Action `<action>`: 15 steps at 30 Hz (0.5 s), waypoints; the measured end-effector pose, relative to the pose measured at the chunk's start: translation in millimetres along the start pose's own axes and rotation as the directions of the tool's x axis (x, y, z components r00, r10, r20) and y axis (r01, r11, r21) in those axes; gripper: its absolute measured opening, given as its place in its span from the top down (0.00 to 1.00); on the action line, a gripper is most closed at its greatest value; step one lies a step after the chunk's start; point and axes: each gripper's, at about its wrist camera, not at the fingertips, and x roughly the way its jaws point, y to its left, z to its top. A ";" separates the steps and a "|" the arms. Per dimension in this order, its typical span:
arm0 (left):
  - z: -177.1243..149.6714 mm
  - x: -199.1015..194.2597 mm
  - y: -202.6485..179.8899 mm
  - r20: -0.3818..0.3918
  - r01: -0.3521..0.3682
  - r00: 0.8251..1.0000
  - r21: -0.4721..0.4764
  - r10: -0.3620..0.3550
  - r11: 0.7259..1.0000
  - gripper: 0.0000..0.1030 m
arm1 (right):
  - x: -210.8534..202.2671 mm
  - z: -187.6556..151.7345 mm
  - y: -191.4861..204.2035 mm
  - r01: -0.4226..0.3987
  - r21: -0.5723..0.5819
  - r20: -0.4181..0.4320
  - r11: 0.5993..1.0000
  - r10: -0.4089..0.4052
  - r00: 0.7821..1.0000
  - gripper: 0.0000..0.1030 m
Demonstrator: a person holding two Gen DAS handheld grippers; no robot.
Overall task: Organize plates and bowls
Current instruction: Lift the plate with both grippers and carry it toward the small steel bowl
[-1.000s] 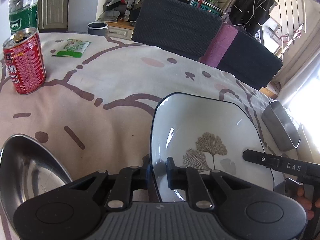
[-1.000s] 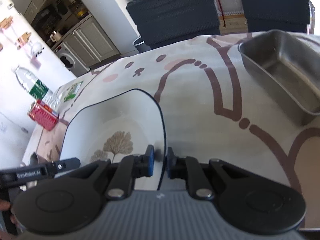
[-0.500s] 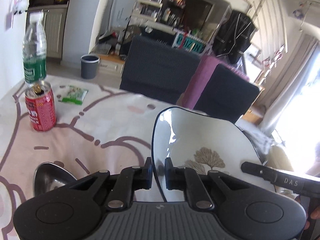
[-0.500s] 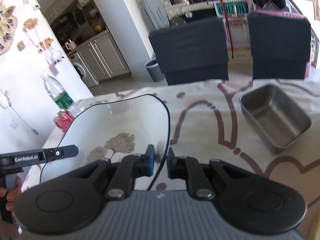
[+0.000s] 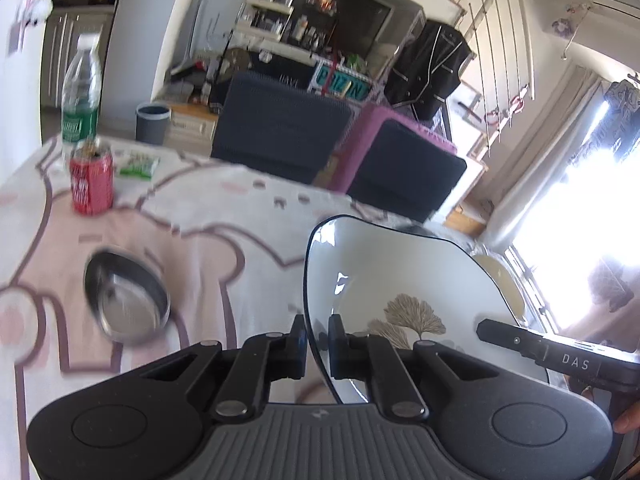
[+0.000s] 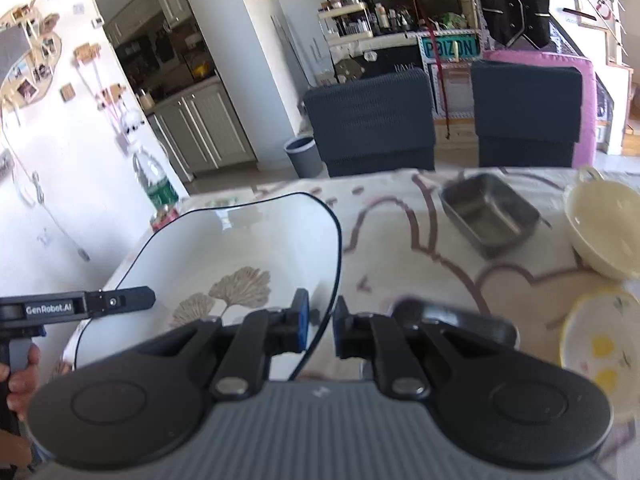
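Note:
A large white plate with a dark rim and a ginkgo-leaf print (image 5: 400,272) (image 6: 248,248) is held in the air above the table by both grippers. My left gripper (image 5: 318,340) is shut on its left rim. My right gripper (image 6: 320,324) is shut on its right rim. A round steel bowl (image 5: 124,300) sits on the tablecloth below left. A rectangular steel tray (image 6: 488,208), a cream bowl (image 6: 604,228) and a small plate with yellow spots (image 6: 600,344) sit to the right.
A red can (image 5: 91,182), a water bottle (image 5: 80,100) and a green packet (image 5: 138,166) stand at the table's far left. Two dark chairs (image 5: 280,136) stand behind the table. Another dark round dish (image 6: 452,320) lies just beyond the right gripper.
Both grippers have lifted the plate well up off the table. The steel bowl, tray and can now look smaller and lower. The cream bowl and spotted plate have come into view.

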 end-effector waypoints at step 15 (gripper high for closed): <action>-68.4 27.0 15.0 -0.273 -0.040 0.962 -0.094 0.013 0.995 0.89 | 1.9 -73.4 -8.6 0.070 0.066 -0.274 0.995 -0.050 0.960 0.85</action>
